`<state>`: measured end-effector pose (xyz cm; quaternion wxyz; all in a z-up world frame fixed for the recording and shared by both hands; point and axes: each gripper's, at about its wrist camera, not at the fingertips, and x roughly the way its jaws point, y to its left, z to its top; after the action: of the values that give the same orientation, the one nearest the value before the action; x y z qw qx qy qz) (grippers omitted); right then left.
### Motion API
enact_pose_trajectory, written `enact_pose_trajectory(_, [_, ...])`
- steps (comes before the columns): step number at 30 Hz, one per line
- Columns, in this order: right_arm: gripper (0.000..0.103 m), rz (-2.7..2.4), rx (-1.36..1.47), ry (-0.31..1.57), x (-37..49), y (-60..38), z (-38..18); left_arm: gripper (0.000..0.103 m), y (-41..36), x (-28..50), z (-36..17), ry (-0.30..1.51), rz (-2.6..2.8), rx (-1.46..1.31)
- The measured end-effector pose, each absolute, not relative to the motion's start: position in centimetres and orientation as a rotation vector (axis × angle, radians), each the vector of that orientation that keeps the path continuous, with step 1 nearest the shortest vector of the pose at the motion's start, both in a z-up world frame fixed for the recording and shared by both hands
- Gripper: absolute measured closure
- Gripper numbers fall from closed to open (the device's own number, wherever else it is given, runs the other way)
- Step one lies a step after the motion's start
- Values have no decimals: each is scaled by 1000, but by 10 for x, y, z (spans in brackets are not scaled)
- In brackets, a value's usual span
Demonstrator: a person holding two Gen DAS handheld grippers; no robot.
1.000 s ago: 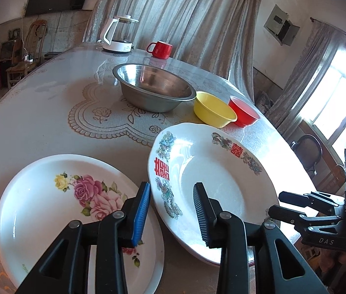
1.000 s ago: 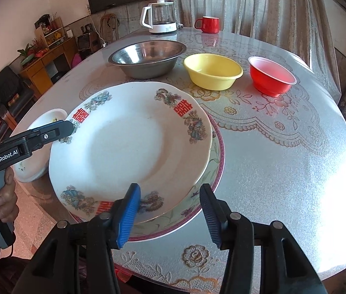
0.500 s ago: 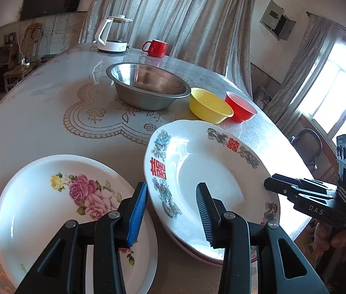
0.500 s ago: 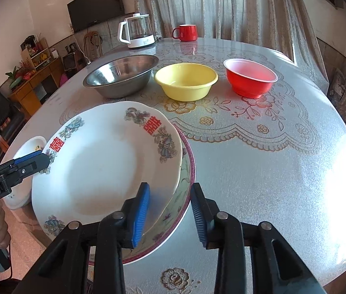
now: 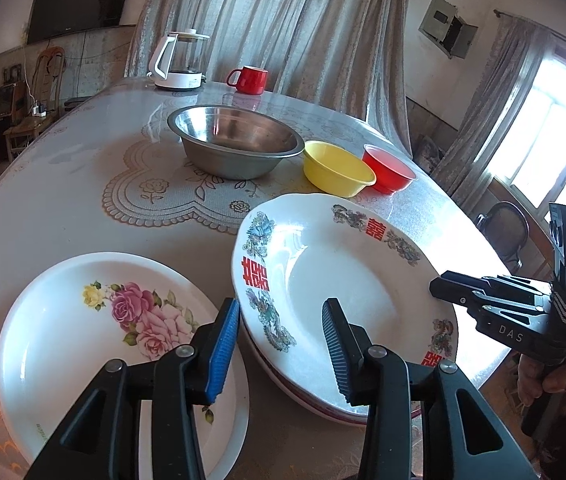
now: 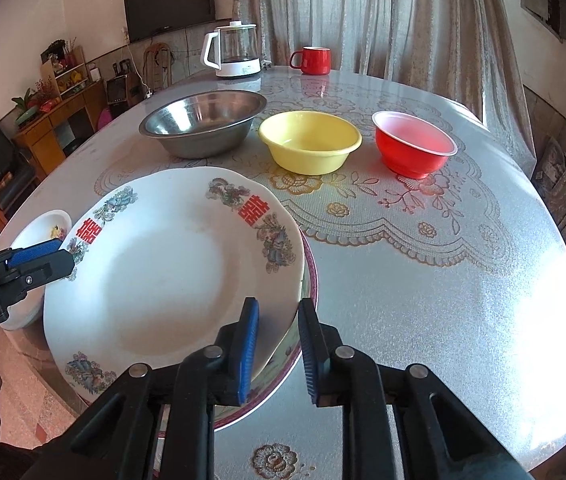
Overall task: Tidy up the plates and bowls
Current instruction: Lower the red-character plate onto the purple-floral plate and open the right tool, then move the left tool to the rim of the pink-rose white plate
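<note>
Glossy glazed plate point(image 6: 171, 280), shiny metal bowl point(image 6: 203, 122), matt plastic bowls point(image 6: 310, 146).

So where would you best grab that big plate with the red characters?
By its thin raised rim, from the near table edge. The plate with the red characters lies on another plate, so its edge overhangs. The right hand-held gripper already straddles that rim, its jaws closing, one pad above, one below.

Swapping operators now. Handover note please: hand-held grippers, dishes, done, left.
Right hand-held gripper: jaws closing over the near rim of the double-happiness plate, not clamped yet.
Left hand-held gripper: open, holding nothing, above the gap between that plate and the rose plate.
Done: double-happiness plate sits on a pink-rimmed plate.
Left: rose plate apart; steel bowl, yellow bowl, red bowl unnested in a row.
</note>
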<state>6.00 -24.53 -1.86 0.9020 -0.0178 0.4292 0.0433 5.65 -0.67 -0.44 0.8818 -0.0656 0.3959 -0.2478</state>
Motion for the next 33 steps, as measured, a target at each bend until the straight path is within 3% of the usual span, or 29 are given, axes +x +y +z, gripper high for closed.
enact_pose_trajectory(33, [81,74,6,870,50,-253,-19,56,-11,42,-4,805,-477,-82])
